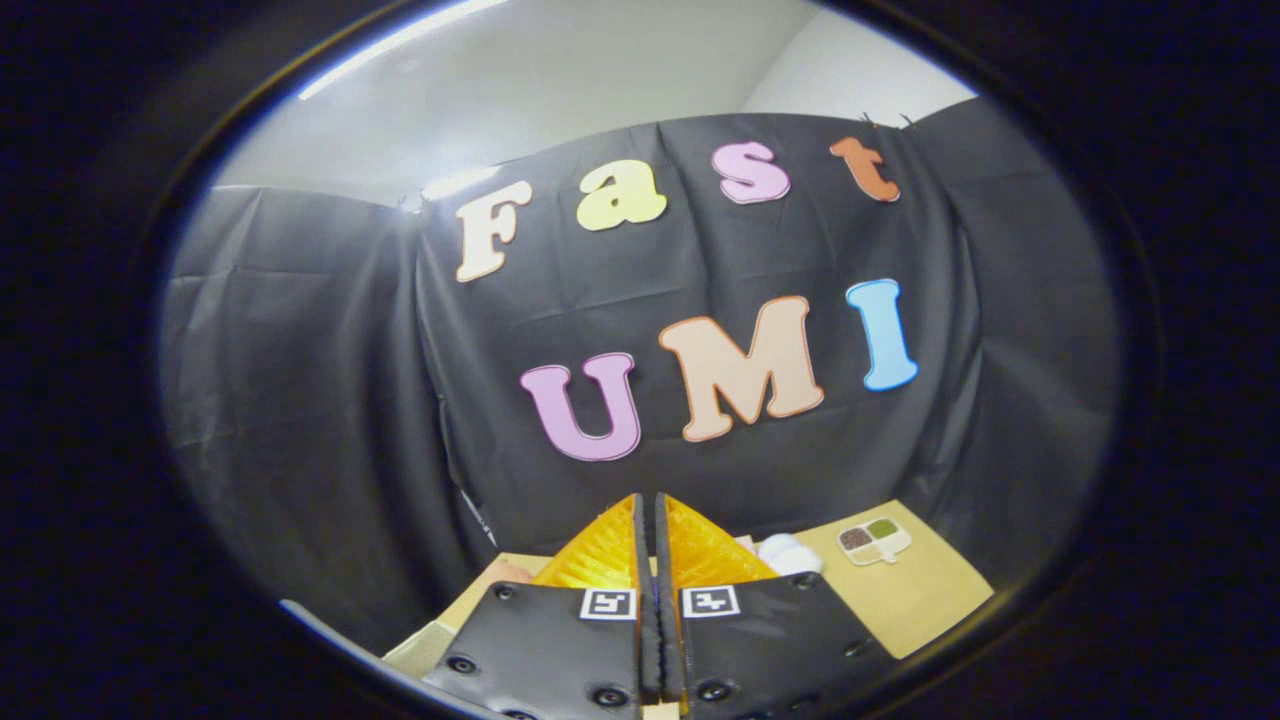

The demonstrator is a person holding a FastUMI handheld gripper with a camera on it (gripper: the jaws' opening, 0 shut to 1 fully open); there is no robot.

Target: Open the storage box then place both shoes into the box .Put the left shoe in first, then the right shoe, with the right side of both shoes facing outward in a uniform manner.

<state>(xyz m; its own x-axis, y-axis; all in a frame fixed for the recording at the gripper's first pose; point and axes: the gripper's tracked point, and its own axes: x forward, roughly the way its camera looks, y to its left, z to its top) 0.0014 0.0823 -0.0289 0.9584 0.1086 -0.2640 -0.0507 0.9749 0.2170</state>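
A: What took up most of the view?

B: The draped black cloth wall point(330, 400) of the booth. It hung in soft vertical folds with a matte, slightly crinkled surface, and above it sat a pale, smooth ceiling point(560, 90) with a bright strip of light across it.

A: And below that?

B: A flat tan tabletop point(920, 590), smooth and plain like board or card, ran along the foot of the cloth, beyond the fingers and off to their right.

A: How did the hand-held two-finger gripper point(648, 515) stand?

B: Its two fingers were pressed together with only a thin seam between them and nothing held. The inner faces were ribbed and tapered to a shared point, and each dark flat base plate carried bolts and a small square black-and-white marker.

A: Where were the shoes or the storage box relative to it?

B: I could not tell. Just ahead of the fingers, half hidden behind the right one, lay a white, soft-looking rounded lump point(790, 553) on the table; whether that was part of a shoe I could not say.

A: Anything smaller?

B: A small pale rectangular palette-like tray point(874, 543) with rounded corners, divided into little compartments holding dark brown, green and light fills. It lay on the table to the right of the fingers, just past the white lump and apart from it.
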